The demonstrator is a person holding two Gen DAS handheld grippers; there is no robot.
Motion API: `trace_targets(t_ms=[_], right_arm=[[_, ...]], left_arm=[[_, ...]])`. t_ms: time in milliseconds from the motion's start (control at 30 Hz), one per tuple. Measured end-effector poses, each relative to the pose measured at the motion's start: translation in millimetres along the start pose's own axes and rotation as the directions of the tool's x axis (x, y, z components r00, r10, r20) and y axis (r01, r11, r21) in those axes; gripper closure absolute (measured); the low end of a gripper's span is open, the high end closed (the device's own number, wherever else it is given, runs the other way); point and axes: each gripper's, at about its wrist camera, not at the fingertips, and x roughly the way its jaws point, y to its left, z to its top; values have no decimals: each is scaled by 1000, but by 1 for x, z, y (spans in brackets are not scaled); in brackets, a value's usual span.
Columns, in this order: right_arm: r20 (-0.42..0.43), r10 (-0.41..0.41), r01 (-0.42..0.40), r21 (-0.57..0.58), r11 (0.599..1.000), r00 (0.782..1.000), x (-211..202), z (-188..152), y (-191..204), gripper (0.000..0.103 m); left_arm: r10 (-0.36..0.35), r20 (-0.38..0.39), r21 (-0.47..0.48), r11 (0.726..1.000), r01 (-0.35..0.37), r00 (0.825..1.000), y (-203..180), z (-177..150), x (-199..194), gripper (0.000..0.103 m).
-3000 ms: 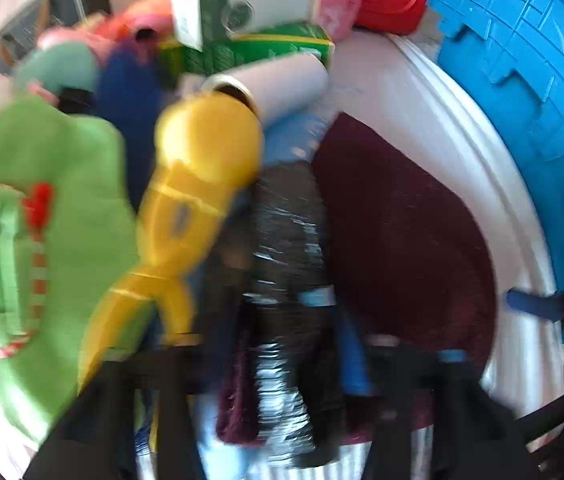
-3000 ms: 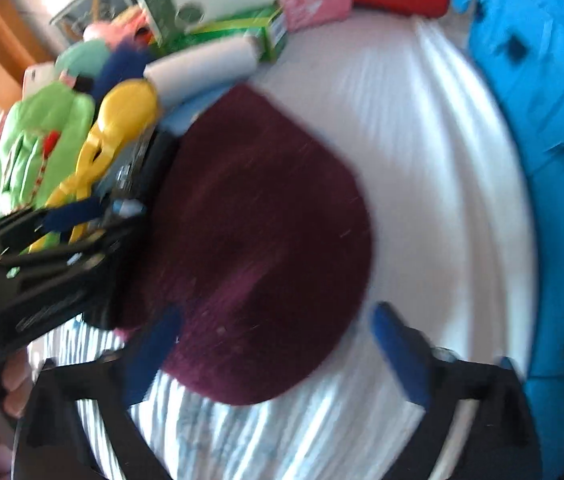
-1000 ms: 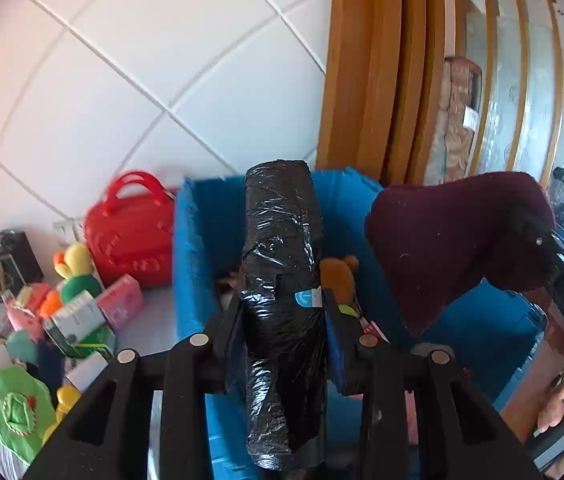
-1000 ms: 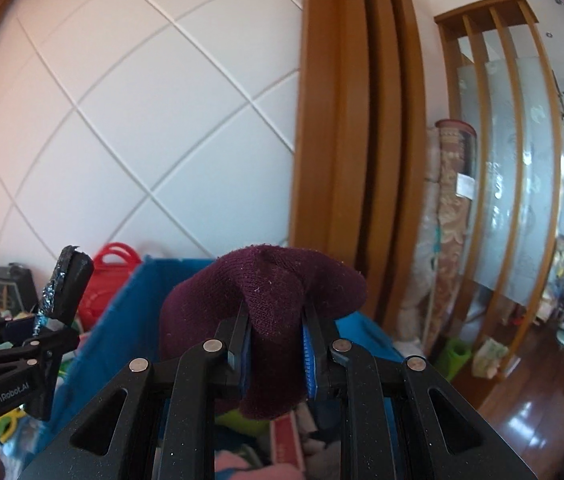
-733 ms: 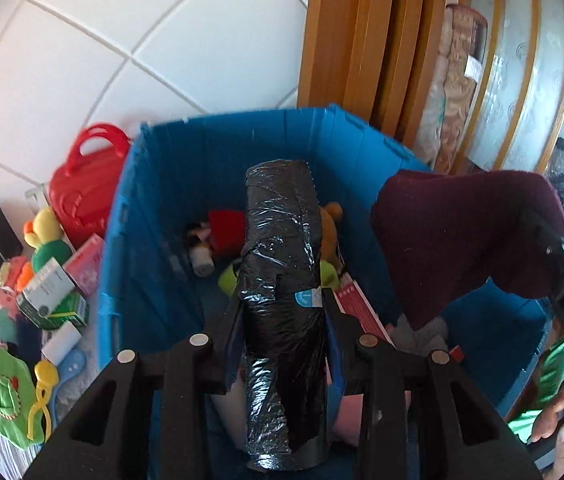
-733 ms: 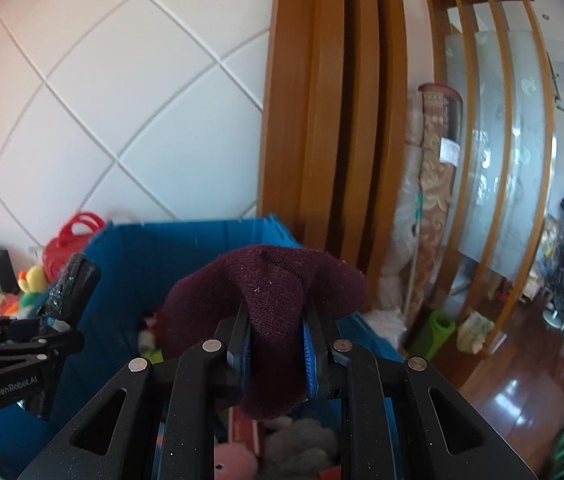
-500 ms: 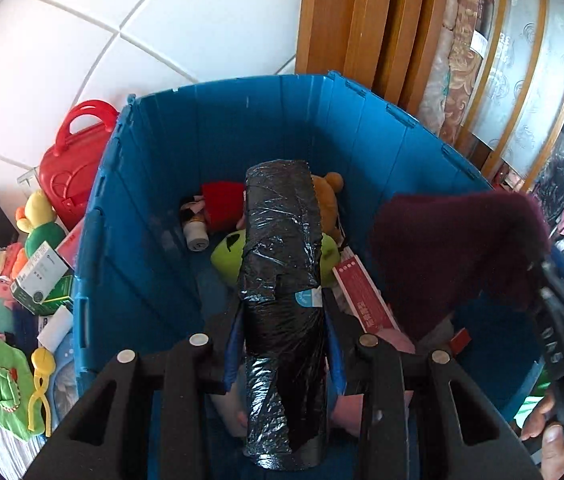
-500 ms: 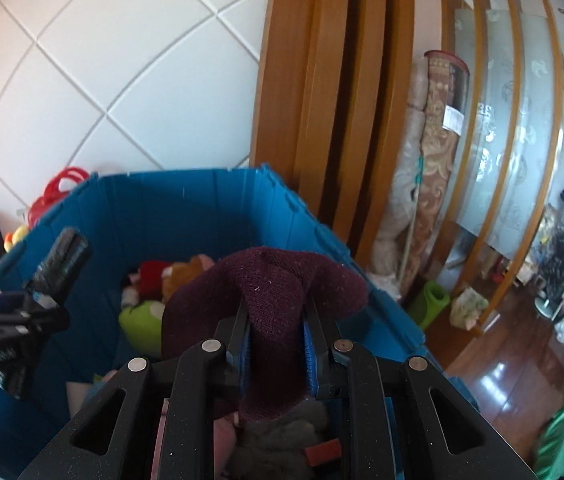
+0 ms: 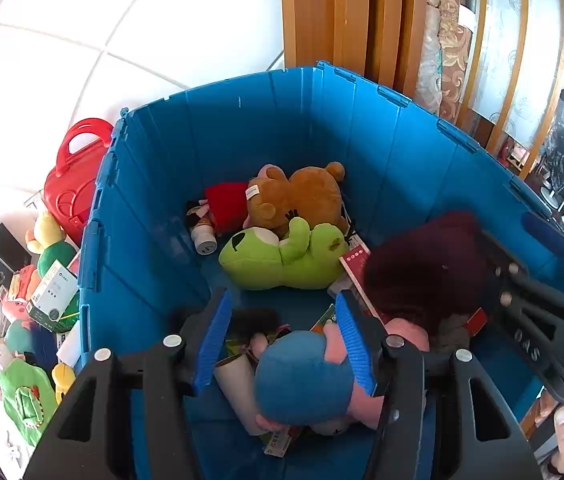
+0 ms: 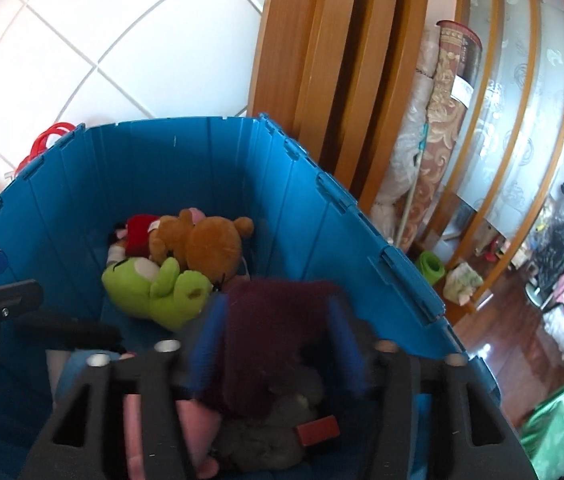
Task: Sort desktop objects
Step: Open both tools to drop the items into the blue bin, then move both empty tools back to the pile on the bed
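Dropped from the claw (image 10: 278,340) — blurred, fuzzy maroon cloth (image 10: 278,332).

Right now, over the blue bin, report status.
Left gripper and right gripper jaws opening. Maroon knit cloth dropping between right's pads; black plastic-wrapped roll gone from left. Blue plastic bin crowded with plush toys.

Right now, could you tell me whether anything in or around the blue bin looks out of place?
Nothing looks damaged or spilled. The maroon cloth sits blurred between the right gripper's opening jaws above the blue bin.
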Motion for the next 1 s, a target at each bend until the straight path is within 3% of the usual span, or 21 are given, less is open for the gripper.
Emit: trace_targets(t_ms=[67, 200, 433, 500, 600, 733, 867, 1000], right_arm=[[11, 2, -2, 1, 1000, 1000, -3, -1, 1, 19], [39, -22, 23, -9, 1000, 999, -15, -6, 6, 0], [89, 3, -5, 25, 1000, 996, -48, -13, 13, 0], [120, 18, -22, 33, 999, 993, -63, -14, 19, 0], [184, 57, -64, 36, 997, 981, -86, -12, 31, 0], [263, 136, -146, 20, 989, 955, -116, -10, 58, 0], [326, 246, -246, -42, 968, 913, -141, -9, 104, 0], [350, 343, -325, -111, 939, 872, -159, -10, 156, 0]], left_arm=[[8, 12, -9, 1000, -8, 1000, 3, -1, -3, 49], [20, 38, -26, 999, -19, 999, 8, -3, -8, 49], [11, 192, -50, 999, -2, 981, 27, -25, -52, 48], [6, 241, -70, 998, 11, 970, 39, -35, -70, 40], [42, 346, -113, 994, -3, 937, 64, -55, -103, 29], [131, 444, -172, 983, -60, 886, 105, -86, -137, 26], [205, 457, -241, 965, -101, 865, 154, -118, -152, 26], [286, 384, -310, 936, -169, 878, 215, -151, -152, 26]])
